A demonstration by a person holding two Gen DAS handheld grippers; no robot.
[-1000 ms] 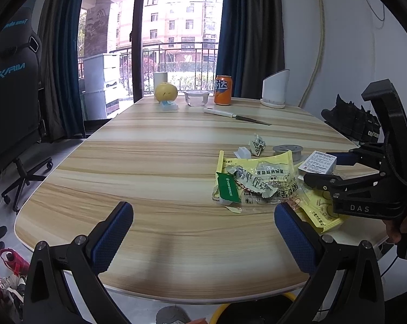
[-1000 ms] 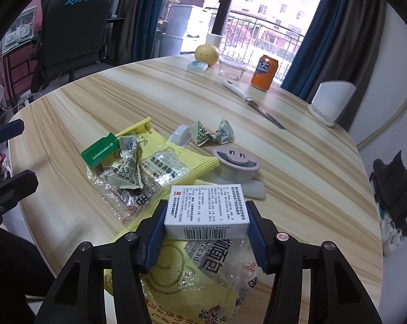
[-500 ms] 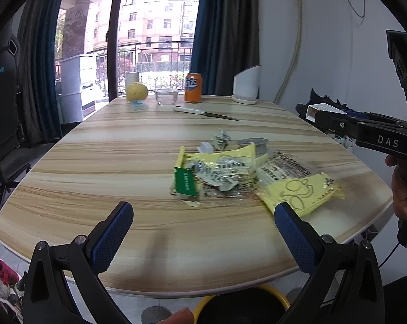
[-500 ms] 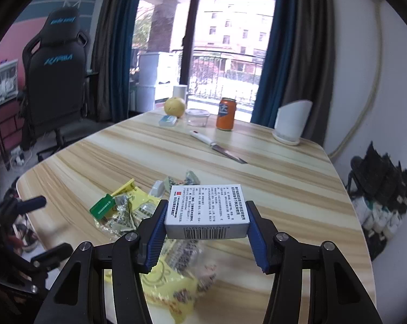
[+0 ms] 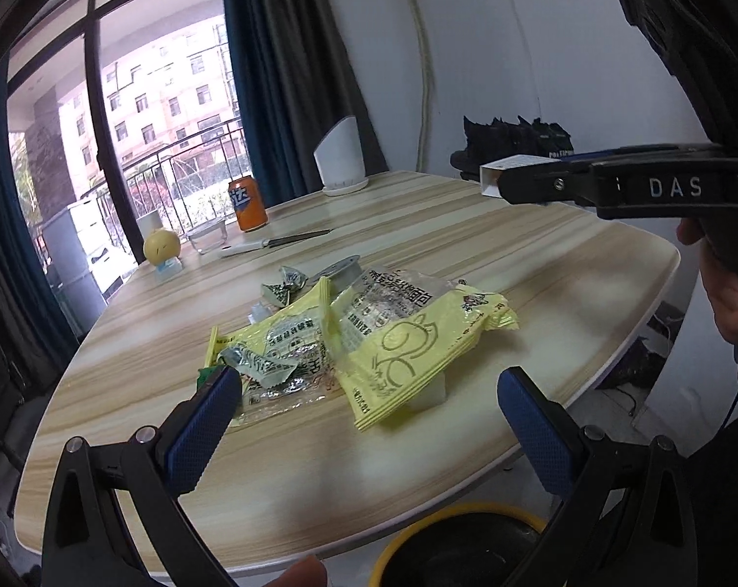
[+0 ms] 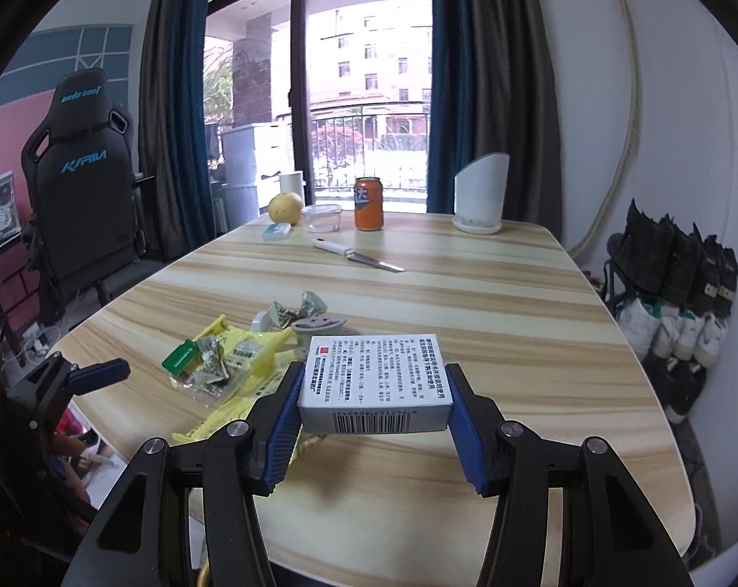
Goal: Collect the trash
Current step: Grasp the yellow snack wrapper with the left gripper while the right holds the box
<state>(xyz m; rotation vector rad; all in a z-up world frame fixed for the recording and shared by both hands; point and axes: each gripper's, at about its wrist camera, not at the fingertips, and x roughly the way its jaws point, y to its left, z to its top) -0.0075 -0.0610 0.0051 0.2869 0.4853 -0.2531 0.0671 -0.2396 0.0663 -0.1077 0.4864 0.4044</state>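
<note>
right gripper (image 6: 375,418) clamped on small white printed cardboard box (image 6: 376,376) | left gripper (image 5: 364,416) spread wide, empty | yellow plastic wrappers (image 5: 408,337) near wooden table (image 5: 540,254) front edge

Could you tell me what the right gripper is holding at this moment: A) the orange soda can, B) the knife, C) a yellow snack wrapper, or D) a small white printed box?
D: the right gripper has its blue pads pressed on both ends of the small white box, held above the table, while the can, wrappers and knife lie on the tabletop.
</note>
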